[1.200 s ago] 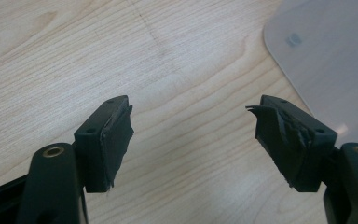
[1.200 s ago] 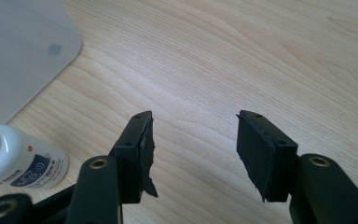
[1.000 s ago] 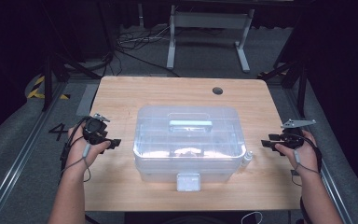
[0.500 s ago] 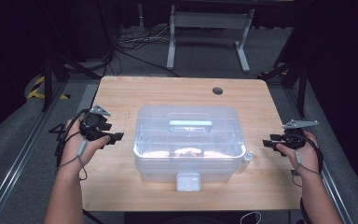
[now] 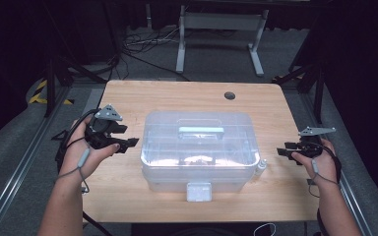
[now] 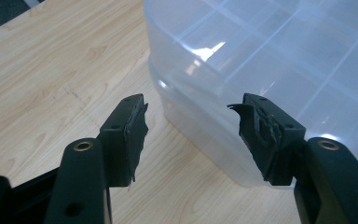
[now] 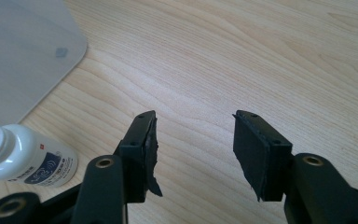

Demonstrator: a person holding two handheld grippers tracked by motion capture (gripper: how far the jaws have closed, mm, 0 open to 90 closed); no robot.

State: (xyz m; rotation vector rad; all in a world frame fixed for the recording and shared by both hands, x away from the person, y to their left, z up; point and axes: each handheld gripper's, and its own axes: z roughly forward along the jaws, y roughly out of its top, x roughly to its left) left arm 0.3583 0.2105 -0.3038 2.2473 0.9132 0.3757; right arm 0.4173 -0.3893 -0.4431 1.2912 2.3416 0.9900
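Note:
A clear plastic storage box point(image 5: 197, 147) with a pale handle on its lid stands in the middle of the wooden table point(image 5: 177, 98). My left gripper point(image 5: 129, 143) is held above the table just left of the box, pointing at its side. In the left gripper view the gripper point(image 6: 191, 107) has its jaws wide apart, with the box wall point(image 6: 270, 56) beyond them. The jaws have just been closing a little, and nothing is between them. My right gripper point(image 5: 281, 151) hovers open at the right edge, clear of the box. Bare wood shows between its jaws point(image 7: 193, 116).
A small white bottle point(image 5: 261, 166) stands against the box's front right corner, close to the left of the right gripper point(image 7: 23, 158). A round hole point(image 5: 230, 95) is in the tabletop at the back. Beyond the table, cables and a metal stand lie on the floor.
My left hand has lifted the gripper off the table and carried it slightly toward the box. The right hand has stayed where it was.

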